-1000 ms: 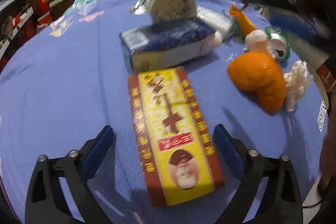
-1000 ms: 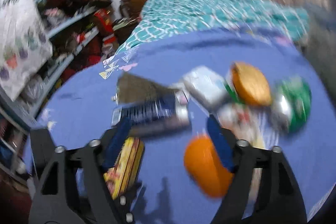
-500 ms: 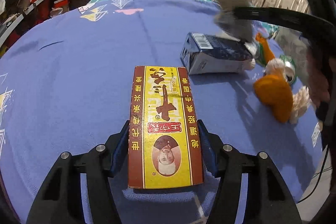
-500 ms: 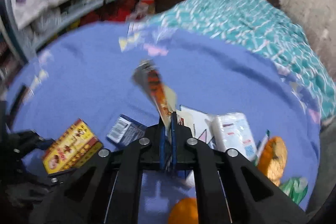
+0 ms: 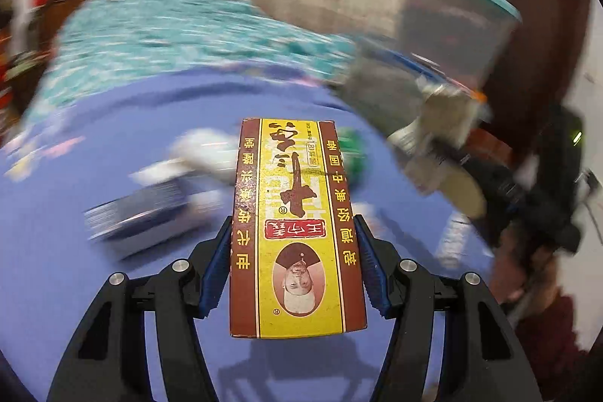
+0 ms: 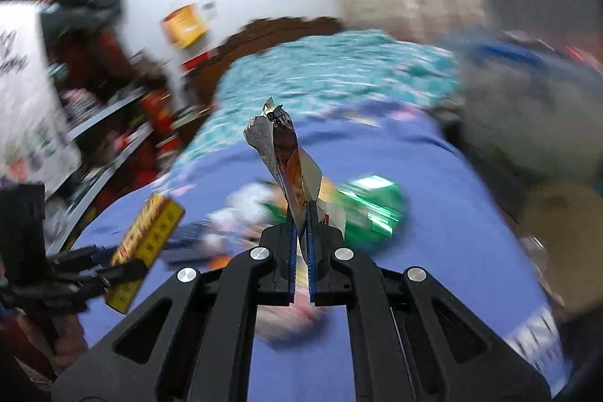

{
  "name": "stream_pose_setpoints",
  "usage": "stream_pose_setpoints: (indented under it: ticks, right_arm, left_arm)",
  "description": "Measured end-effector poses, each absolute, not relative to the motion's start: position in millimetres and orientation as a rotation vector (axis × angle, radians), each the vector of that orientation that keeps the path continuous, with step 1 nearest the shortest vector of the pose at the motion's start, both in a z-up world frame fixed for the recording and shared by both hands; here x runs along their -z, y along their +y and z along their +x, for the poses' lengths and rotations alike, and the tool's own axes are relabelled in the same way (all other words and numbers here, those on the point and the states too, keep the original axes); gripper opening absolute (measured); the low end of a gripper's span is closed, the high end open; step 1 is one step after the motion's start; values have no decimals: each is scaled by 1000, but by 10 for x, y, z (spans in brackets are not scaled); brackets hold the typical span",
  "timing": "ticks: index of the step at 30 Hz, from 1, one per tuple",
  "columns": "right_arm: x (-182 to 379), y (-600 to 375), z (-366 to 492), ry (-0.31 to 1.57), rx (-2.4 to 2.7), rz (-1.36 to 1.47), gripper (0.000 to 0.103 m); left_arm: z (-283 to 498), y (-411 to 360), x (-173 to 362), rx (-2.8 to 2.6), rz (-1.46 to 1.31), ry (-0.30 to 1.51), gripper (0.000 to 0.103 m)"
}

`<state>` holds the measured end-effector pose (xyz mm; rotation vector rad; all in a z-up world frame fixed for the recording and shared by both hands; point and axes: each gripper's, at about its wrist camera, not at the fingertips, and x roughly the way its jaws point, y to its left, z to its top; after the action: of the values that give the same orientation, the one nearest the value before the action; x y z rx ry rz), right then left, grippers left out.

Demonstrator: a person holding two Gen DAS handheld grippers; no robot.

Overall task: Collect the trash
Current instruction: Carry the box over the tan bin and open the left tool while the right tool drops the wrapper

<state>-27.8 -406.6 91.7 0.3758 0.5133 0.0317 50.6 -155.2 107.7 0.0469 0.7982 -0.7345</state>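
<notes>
My left gripper (image 5: 294, 232) is shut on a yellow and brown carton (image 5: 296, 225) with Chinese print and holds it up above the blue bedsheet (image 5: 94, 289). The carton also shows at the left of the right wrist view (image 6: 149, 242). My right gripper (image 6: 300, 213) is shut on a crumpled silver and orange snack wrapper (image 6: 284, 157) that stands up from its tips. On the sheet below, blurred, lie a dark blue box (image 5: 139, 217), a green can (image 6: 377, 210) and white packets (image 5: 203, 153).
A grey bin with a teal rim (image 5: 456, 14) stands at the right beyond the bed. A teal patterned blanket (image 6: 339, 70) covers the far end of the bed. Cluttered shelves (image 6: 94, 123) line the left wall. Both views are motion-blurred.
My left gripper has lifted the carton off the sheet and swung right towards the bin. My right gripper, still shut on the wrapper, has also swung right.
</notes>
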Motion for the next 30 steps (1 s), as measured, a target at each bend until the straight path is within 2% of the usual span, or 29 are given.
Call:
stream_pose_setpoints:
  ticks: [9,16,18,19,20,22,24,25,26,27,30]
  right_arm:
    - [-415,-5602,-1069,489,343,607,6]
    - [-70,-6286,-1146,537,441,698,8]
    - [48,-6381,-1090,568,437,727,11]
    - [101,-6420,-1071,580,438,743,11]
    - [150,-6464,-1072,585,437,769,11]
    - [172,-6484,-1044,573,438,799,11]
    - [196,-6511,-1087,553,443,805,18]
    - [188,-6509,-1109,540,450,805,36]
    - [176,-6498,-1124,527,462,801,72]
    - [145,-6479,-1142,512,479,793,80]
    - [4,-6349,-1233,451,519,748,79]
  left_arm:
    - [637,-3941,-631,1131,168,1049,57]
    - [659,-5093,-334,1124,227,1116,58]
    - [678,-5289,-241,1115,220,1149,65]
    - [685,-5393,-200,1096,227,1166,78]
    - [695,-5422,-190,1079,228,1167,83]
    - [707,-5449,-217,1070,222,1161,83]
    - [699,-5353,-280,1079,205,1158,83]
    - [692,-5274,-333,1084,193,1148,83]
    - [702,-5224,-366,1082,188,1145,83]
    - [703,-5114,-427,1086,165,1145,83]
    - [691,-4760,-636,1111,81,1127,83]
